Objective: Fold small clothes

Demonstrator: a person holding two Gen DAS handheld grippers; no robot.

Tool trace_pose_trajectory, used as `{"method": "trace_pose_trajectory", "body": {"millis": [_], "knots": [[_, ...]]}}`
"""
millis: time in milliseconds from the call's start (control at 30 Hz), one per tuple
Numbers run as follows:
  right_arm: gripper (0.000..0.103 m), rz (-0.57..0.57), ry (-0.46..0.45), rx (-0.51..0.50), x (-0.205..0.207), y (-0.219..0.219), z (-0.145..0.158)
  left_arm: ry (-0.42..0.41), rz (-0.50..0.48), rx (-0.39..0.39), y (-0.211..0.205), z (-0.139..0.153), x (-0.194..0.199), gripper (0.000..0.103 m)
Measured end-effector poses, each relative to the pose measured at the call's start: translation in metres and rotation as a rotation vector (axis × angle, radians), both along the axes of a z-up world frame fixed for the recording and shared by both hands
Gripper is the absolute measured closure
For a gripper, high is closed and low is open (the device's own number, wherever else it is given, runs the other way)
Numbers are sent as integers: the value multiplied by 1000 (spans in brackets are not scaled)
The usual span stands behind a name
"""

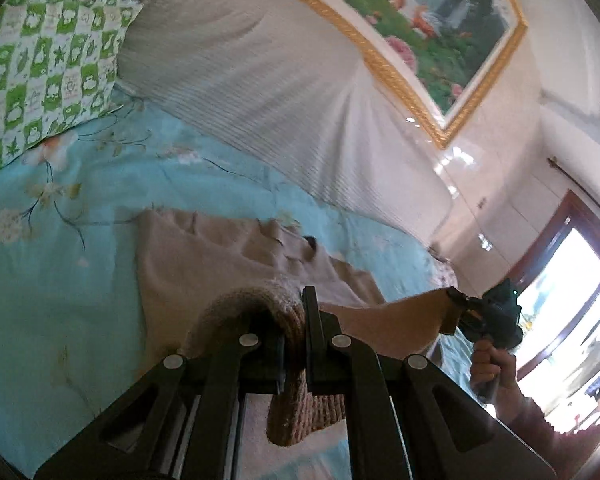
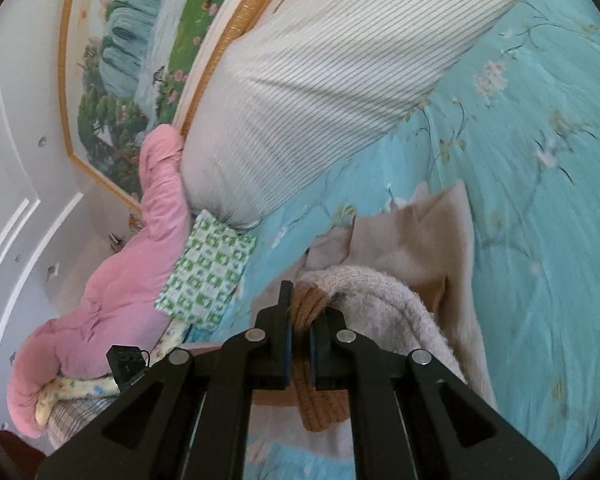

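Blue floral bed [image 1: 60,300], one beige garment [image 1: 204,256], two grippers [image 1: 294,344] [image 2: 300,328] clamping it

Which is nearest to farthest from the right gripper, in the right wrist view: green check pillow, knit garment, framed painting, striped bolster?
1. Knit garment: its brown ribbed edge is clamped in the right gripper.
2. Green check pillow: on the bed, just left of the fingers.
3. Striped bolster: beyond the pillow, lying across the blue bedspread.
4. Framed painting: on the wall behind the bolster, upper left.
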State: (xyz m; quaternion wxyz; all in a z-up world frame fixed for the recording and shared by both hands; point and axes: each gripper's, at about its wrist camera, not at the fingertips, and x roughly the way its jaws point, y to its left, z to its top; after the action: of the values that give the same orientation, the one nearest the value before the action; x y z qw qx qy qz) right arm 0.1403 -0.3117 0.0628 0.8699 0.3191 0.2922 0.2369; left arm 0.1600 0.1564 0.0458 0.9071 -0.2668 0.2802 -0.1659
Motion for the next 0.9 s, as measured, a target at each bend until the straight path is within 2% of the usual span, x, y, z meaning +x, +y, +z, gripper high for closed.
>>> {"method": "trace_pose_trajectory", "body": {"millis": [200,300,433,700,767,800,867,900], "knots": [[96,-40,44,-37,58,-4,-16,55,29,7,10,-16,55,99],[96,-67,73,-82,80,-6,-29,95,48,12,14,-34,84,99],[96,-99,129,-82,105,-14,-51,148,72,16,22,-58,114,99],[93,-125,221,-126,127,-15,-76,254,78,46,22,-93,142,96],[86,-130,247,-122,123,-17,-74,255,78,65,19,-88,132,92],[82,-136,252,-127,119,-18,-72,253,69,70,17,-85,125,86],[67,-162,212,-179,101,-18,-59,230,43,81,9,-76,105,80],[65,-167,188,-204,93,-15,-54,220,26,93,2,-72,95,75]]}}
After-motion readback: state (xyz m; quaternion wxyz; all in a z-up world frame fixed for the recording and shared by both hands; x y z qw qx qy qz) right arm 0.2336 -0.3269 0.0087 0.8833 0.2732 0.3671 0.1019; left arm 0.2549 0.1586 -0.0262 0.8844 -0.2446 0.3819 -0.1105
